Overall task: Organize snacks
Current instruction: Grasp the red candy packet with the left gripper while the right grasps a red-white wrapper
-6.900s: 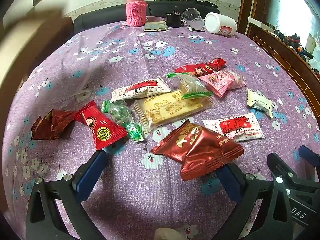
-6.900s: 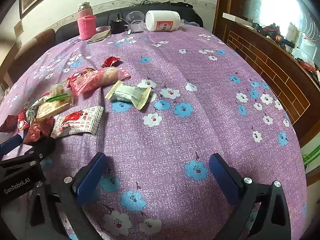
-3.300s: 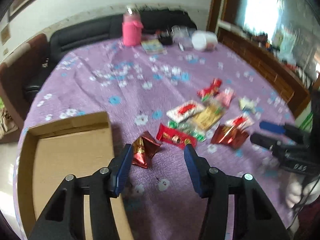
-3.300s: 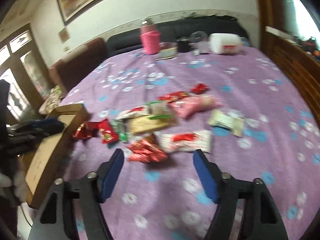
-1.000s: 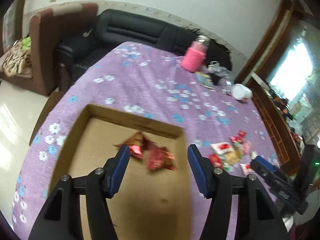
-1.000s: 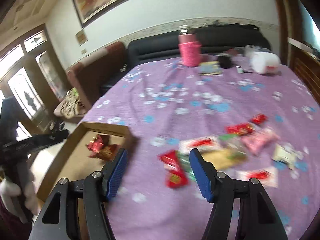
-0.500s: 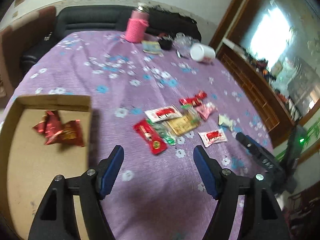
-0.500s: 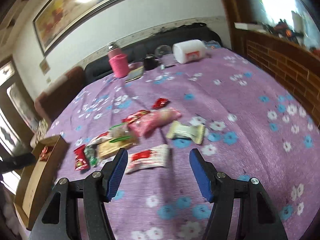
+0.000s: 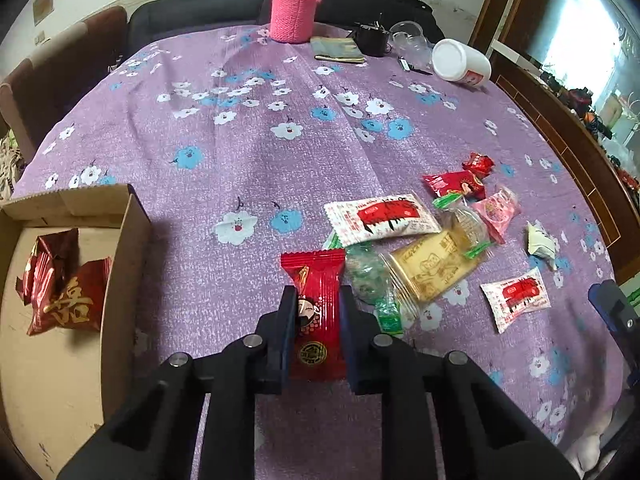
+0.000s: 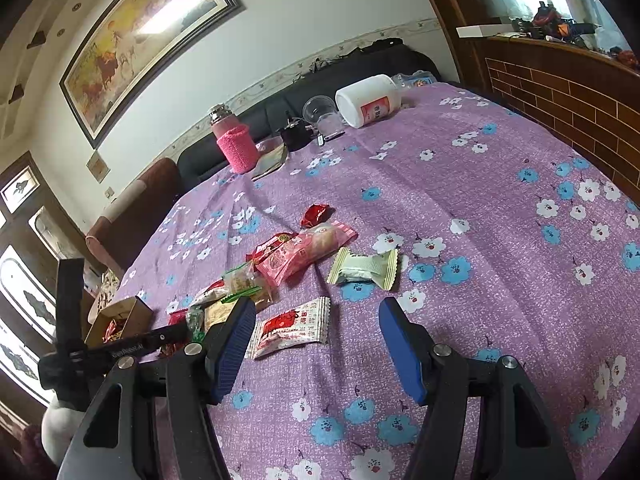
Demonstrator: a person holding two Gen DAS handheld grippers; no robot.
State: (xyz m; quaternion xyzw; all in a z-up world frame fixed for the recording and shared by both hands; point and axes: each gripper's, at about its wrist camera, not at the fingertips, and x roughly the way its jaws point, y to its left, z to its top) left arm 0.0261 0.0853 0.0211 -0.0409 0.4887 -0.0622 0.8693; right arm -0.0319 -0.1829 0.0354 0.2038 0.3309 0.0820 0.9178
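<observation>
Left hand-held gripper (image 9: 316, 322): closed on the red snack packet (image 9: 316, 312), near centre; half a second ago it hovered wide and empty.
Right hand-held gripper (image 10: 318, 344): wide, holding nothing, above the white-and-red packet (image 10: 290, 328).
Cardboard box (image 9: 120, 248): near left on the bench (image 9: 260, 128), already holding two dark red packets (image 9: 64, 284).
Meaning: likely a third snack is about to go to the box; the rest lie loose to the right.
Left view only: box contents, yellow biscuit pack (image 9: 434, 268).
Right view only: pale green packet (image 10: 364, 268) in full, wall painting (image 10: 140, 36).
</observation>
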